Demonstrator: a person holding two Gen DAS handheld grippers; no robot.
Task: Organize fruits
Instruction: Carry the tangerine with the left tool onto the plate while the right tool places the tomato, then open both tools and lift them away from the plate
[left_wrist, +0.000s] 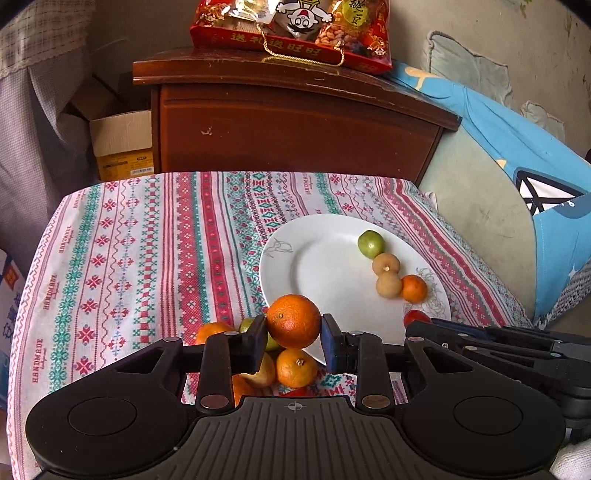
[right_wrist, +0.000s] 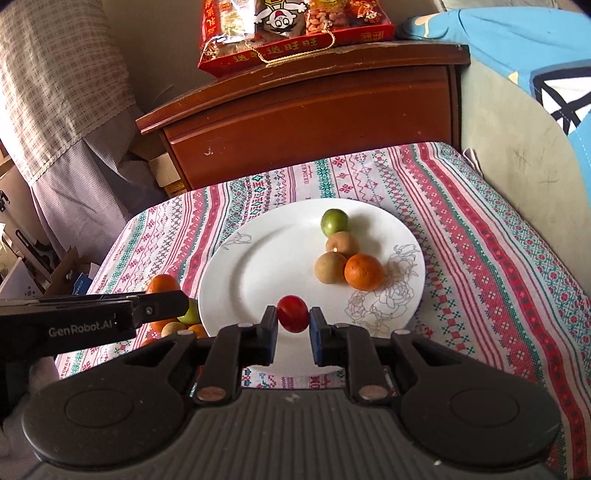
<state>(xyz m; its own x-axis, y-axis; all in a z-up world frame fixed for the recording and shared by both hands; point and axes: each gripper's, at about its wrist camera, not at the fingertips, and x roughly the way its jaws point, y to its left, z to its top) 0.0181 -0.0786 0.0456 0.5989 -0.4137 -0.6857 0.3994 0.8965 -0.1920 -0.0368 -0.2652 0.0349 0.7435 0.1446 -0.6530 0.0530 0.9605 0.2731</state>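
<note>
My left gripper (left_wrist: 294, 328) is shut on an orange tangerine (left_wrist: 293, 320) and holds it above a pile of loose fruit (left_wrist: 295, 367) at the plate's near left edge. My right gripper (right_wrist: 293, 320) is shut on a small red fruit (right_wrist: 293, 314) over the near part of the white plate (right_wrist: 258, 280). On the plate lie a green fruit (right_wrist: 334, 222), two brown fruits (right_wrist: 329, 267) and a small orange (right_wrist: 363, 271). The plate also shows in the left wrist view (left_wrist: 325, 266). The left gripper shows in the right wrist view (right_wrist: 162, 306), beside the loose pile (right_wrist: 173, 325).
The table has a patterned cloth (left_wrist: 147, 251). A brown wooden cabinet (left_wrist: 295, 125) stands behind it with a red snack bag (left_wrist: 291, 29) on top. A cardboard box (left_wrist: 122, 144) is at the back left. Blue bedding (left_wrist: 517, 147) lies to the right.
</note>
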